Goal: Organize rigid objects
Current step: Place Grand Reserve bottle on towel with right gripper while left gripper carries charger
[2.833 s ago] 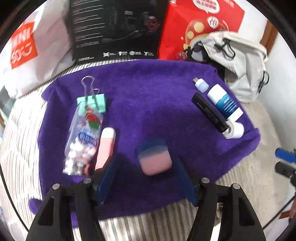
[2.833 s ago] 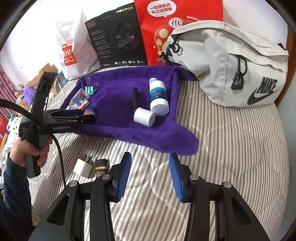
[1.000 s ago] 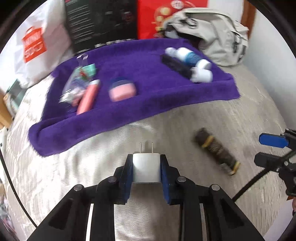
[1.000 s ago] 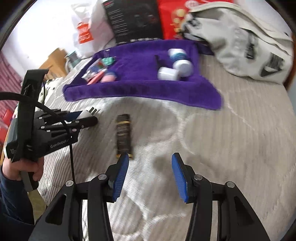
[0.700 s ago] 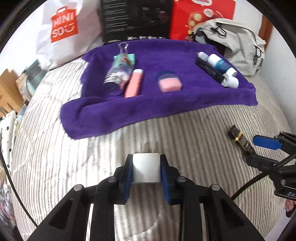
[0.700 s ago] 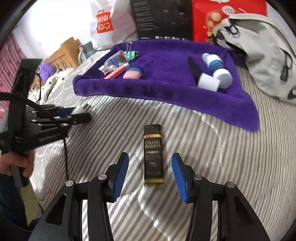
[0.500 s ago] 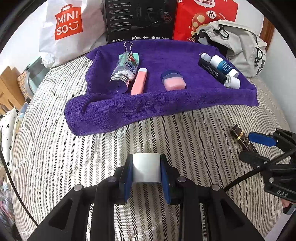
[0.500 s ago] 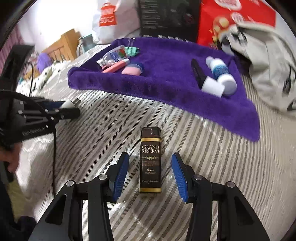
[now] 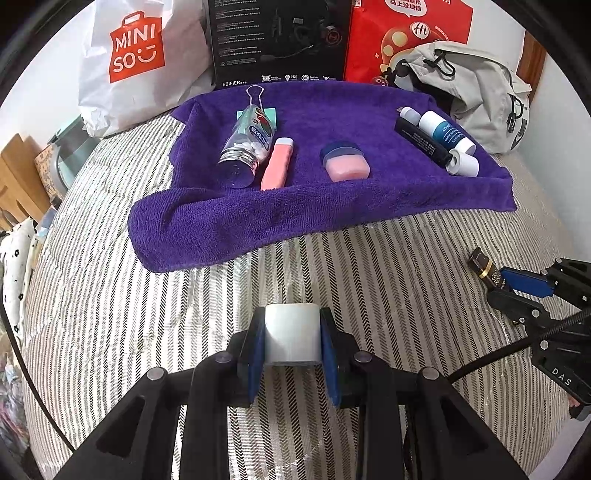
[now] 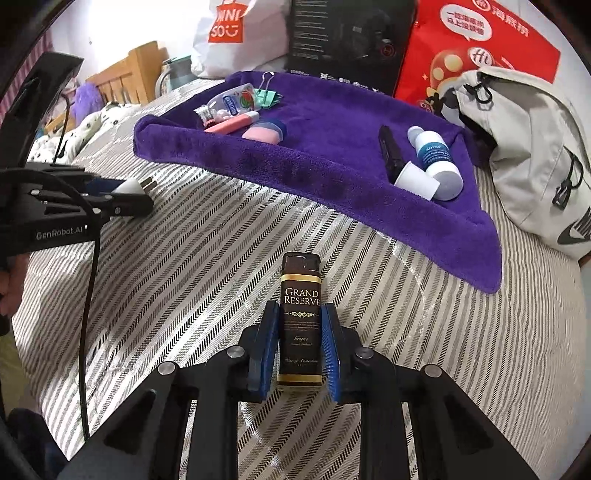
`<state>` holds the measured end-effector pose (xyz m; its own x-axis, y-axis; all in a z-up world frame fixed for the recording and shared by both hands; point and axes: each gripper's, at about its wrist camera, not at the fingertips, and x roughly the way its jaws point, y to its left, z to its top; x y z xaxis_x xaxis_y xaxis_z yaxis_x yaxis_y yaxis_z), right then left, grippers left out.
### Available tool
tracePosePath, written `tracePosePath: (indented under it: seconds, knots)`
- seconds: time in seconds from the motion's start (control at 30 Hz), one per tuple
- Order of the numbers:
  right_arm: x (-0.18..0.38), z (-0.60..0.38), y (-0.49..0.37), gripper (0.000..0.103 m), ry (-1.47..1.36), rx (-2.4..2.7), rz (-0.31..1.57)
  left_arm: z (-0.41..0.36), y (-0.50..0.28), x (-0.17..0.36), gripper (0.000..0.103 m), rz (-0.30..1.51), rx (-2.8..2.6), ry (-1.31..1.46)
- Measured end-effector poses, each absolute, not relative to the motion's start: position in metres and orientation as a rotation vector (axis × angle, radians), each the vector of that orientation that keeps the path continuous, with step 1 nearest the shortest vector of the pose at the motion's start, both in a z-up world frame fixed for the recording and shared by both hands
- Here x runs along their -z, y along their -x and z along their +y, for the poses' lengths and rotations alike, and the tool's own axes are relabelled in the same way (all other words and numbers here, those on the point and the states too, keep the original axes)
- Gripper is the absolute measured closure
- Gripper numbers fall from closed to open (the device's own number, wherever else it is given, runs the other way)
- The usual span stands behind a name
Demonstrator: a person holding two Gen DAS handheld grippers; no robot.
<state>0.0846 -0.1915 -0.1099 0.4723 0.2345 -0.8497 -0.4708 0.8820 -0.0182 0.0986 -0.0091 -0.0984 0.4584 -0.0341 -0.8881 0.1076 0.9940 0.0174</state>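
2 grippers: left gripper (image 9: pixel 292 341) fingers clamp 1 white charger (image 9: pixel 292 338); right gripper (image 10: pixel 300 345) fingers grip 1 brown box (image 10: pixel 300 321).

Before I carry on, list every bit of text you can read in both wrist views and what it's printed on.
"MINISO": white shopping bag.
"EDIFIER": black box; its other print is too small.
"Hi": red bag; its Chinese characters are not legible to me.
"GRAND RESERVE", "Grapes": dark box in the right tongs; lower line too small.
"GenRobot.AI": left tongs body.
"DAS": right tongs' body, left view.
Blue-and-white bottle: label blurred.
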Motion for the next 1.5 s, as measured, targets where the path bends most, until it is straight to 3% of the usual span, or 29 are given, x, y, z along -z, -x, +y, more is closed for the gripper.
tracePosePath:
  seconds: [1.5]
  knots:
    - [0.083, -0.208, -0.096, 0.08, 0.092, -0.508, 1.007, 0.017, -0.102, 0.074, 0.077, 1.044, 0.159, 0.049]
